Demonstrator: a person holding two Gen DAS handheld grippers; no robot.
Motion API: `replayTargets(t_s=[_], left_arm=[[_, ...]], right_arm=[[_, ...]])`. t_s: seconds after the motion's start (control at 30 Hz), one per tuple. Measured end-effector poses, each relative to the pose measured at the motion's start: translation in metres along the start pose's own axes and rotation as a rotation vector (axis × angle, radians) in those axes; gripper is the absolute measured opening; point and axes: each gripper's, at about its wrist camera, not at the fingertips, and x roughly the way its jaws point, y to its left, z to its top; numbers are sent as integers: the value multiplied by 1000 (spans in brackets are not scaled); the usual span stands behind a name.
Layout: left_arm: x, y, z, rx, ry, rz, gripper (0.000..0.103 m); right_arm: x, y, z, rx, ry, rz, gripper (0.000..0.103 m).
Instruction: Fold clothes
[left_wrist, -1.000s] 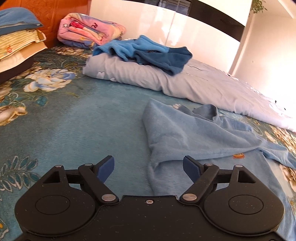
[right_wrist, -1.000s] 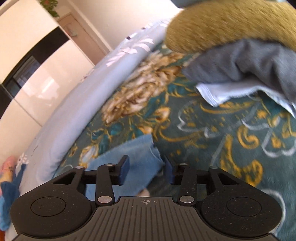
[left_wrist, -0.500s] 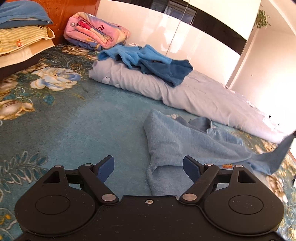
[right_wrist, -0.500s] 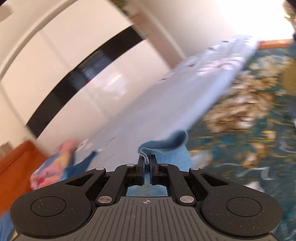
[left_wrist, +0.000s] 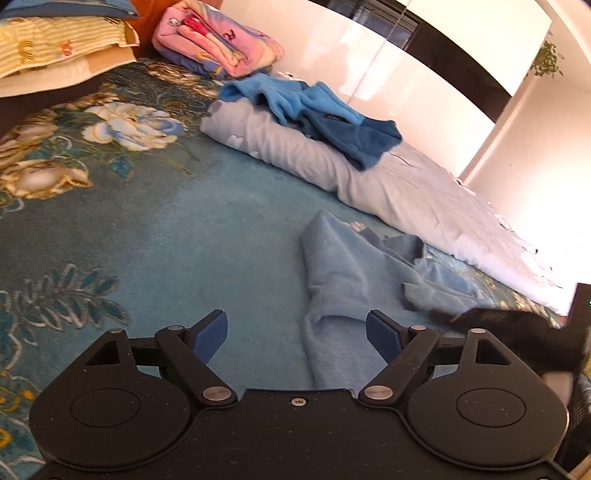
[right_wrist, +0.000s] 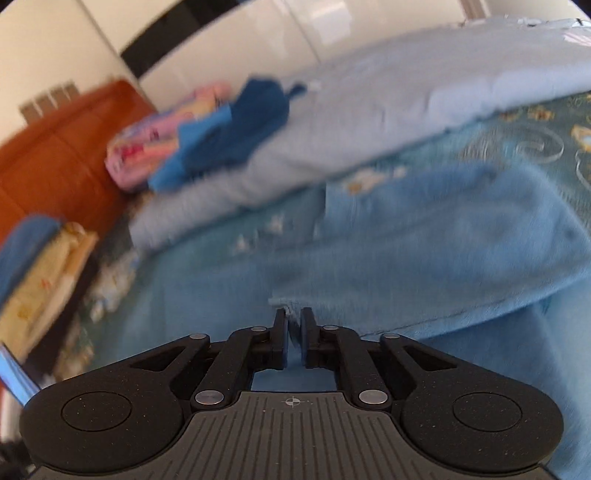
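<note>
Nearest the right tool (right_wrist: 293, 334), the jaws stand almost together, pinched on a thin edge of the light blue garment (right_wrist: 424, 258), with a sliver of cloth showing between the pads. Through the left wrist camera the left tool (left_wrist: 297, 334) hangs wide open and holds nothing; the same light blue garment (left_wrist: 354, 280) lies crumpled on the bed (left_wrist: 129, 240) just ahead of it, its near fold running between the spread fingers and under the tool's right side. The cloth looks soft, light and limp, probably a fleece or knit, so it will likely sag and bunch when lifted from one point; hems, corners or shoulder seams seem the best places to grip. Farther back, a pale quilt (left_wrist: 369, 173) lies along the bed with a darker blue garment (left_wrist: 332, 122) heaped on it, and a pink folded blanket (left_wrist: 218, 44) rests beyond that near the headboard.
</note>
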Motion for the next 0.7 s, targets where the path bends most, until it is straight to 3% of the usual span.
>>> replayTargets(t_s=[0.1,0.17,0.3,0.47,0.7], left_arm=[[10,-10,0,-5,15,-43,81],[19,-20,0,-6,28,-84,82],[41,-42,1,-11,63,-167,82],[85,-81,-9,9,137,-263,82],[128,-109,-26,-26,178,-313,80]], right_arm=[[-4,2,-15,13,52,32,10],[-16,1,-15,19,51,50,20],[-53,-12,-9,-2,-33,14,22],[-103,-53,-8,119,-150,-28,32],[-128,-83,-34,123,-153,-86,37]])
